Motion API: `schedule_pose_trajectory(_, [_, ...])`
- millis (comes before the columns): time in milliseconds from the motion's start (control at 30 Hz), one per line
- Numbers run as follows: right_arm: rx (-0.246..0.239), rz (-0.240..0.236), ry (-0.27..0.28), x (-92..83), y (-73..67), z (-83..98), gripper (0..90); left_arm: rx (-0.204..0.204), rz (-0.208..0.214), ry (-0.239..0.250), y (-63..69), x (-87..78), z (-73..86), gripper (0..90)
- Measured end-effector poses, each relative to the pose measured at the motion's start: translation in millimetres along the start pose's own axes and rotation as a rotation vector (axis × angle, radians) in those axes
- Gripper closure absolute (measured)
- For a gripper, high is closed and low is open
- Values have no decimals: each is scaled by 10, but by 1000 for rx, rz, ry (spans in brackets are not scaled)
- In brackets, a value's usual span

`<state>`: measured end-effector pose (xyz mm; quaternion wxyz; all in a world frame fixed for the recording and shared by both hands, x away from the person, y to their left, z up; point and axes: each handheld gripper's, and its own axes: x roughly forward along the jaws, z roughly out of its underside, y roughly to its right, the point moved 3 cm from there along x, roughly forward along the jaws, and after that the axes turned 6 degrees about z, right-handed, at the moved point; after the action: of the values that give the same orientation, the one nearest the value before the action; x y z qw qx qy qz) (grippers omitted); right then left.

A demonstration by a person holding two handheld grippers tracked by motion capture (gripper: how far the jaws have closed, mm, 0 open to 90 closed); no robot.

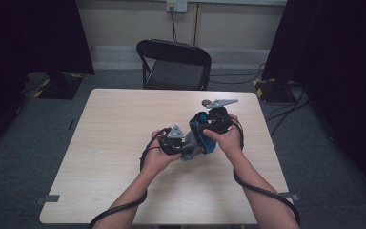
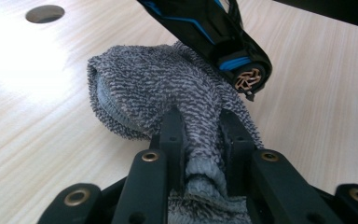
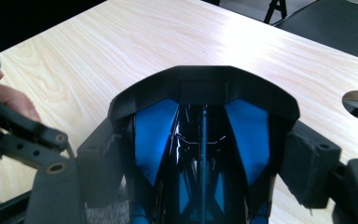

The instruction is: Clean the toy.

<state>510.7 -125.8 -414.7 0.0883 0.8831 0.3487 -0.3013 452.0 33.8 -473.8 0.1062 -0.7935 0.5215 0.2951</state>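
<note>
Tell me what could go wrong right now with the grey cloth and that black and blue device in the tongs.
1. The left tongs pinch just a narrow fold of the grey cloth; a tug could pull it free.
2. The right tongs span the wide black and blue device by its sides; it might twist or slip.
3. The device's tip hangs over the cloth's loops and may snag them.

Light wood table (image 1: 124,143) is sitting mid-room on grey carpet (image 1: 28,162). Round cable hole (image 1: 206,102) is showing nr the table's far edge, right of centre. Black folding chair (image 1: 174,64) is standing just behind the far edge, facing the table. Wall socket (image 1: 176,5) w/ a cable hanging down is sitting on the back wall. Black curtains (image 1: 333,47) are hanging both sides.
</note>
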Motion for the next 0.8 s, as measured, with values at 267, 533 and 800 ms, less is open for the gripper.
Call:
schedule_pose_trajectory(267, [5, 1, 2, -5, 19, -5, 253, 4, 13, -12, 49, 60, 27, 746])
schedule_pose_trajectory(533, [9, -1, 4, -9, 27, -18, 253, 9, 24, -17, 96, 109, 54, 746])
schedule_pose_trajectory(800, [13, 1, 12, -15, 24, -41, 253, 15, 40, -24, 147, 137, 87, 746])
